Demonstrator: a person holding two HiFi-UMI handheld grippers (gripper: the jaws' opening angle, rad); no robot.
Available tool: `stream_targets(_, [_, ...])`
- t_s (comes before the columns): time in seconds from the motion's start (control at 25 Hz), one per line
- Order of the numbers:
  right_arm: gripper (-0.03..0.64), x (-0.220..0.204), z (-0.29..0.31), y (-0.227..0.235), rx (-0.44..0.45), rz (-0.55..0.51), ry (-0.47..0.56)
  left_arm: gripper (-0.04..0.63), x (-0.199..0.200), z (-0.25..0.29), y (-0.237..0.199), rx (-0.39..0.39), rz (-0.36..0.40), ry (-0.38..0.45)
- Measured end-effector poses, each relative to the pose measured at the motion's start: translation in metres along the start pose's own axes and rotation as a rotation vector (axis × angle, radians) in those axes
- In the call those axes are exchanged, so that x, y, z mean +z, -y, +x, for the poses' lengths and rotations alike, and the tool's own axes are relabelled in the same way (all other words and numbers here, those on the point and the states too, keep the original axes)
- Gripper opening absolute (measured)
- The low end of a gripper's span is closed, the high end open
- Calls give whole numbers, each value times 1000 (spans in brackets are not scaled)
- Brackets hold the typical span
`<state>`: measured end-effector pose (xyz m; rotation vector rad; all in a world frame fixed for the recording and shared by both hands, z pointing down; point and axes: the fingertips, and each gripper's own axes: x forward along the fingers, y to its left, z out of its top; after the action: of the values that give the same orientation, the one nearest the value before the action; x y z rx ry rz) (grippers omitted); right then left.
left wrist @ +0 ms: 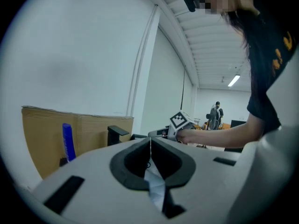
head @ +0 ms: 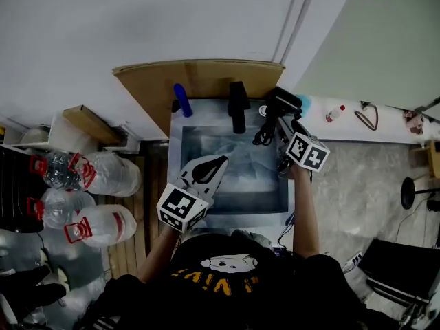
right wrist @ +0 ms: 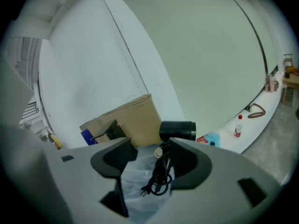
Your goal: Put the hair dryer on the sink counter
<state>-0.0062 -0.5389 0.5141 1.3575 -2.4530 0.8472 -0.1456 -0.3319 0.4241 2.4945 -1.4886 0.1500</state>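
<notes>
I judge I'm reaching: right claw [right wrist: 148, 148] spread, cord [right wrist: 160, 176] between, dryer [right wrist: 177, 129] just ahead to pinch. Left claw [left wrist: 150, 143] pressed together, empty.

Right gripper [right wrist: 148, 147]: jaws apart. Black hair dryer [right wrist: 177, 130] just beyond the right jaw, barrel level. Its coiled cord [right wrist: 159, 178] hangs between the jaws, over a pale sink [right wrist: 135, 190]. Cardboard [right wrist: 135, 118] behind; small bottle [right wrist: 238, 126] on white ledge [right wrist: 224, 141]

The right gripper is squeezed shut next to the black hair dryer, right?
Not quite. The right gripper is open, not squeezed shut: the right gripper view shows its jaws standing apart. It is next to the black hair dryer, just as you said.
</notes>
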Motion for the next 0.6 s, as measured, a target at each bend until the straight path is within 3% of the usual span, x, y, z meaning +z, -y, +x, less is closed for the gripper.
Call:
stream_targets(0.36, [207, -5, -113, -51, 198, -80, 59, 8, 10, 9, 58, -66, 22, 23])
stream_targets(0.6, [176, -31, -183, -51, 245, -84, 53, 8, 6, 5, 111, -96, 37, 18])
